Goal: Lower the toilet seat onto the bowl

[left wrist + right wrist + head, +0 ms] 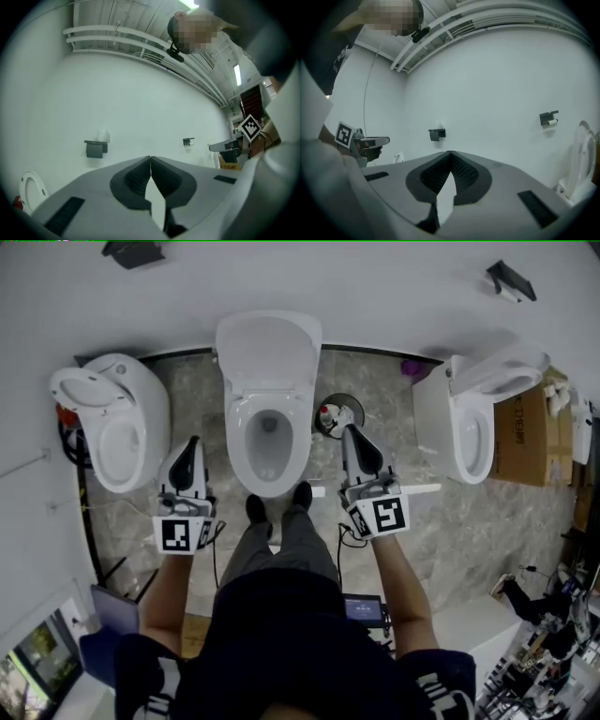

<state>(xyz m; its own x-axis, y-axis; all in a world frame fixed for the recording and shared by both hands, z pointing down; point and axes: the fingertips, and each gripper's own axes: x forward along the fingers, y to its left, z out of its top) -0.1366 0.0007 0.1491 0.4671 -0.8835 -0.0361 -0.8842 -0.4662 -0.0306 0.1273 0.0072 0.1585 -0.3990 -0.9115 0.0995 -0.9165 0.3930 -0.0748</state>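
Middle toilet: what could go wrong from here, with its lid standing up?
1. The left gripper and right gripper are shut and empty beside the toilet; pushing the raised lid with shut jaws might let it slam.
2. The right gripper hangs near the dark pot and could knock it.

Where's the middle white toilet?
Head view, centre: the white ceramic toilet stands against the wall, ahead of the person's black shoes, between left claw and right claw.
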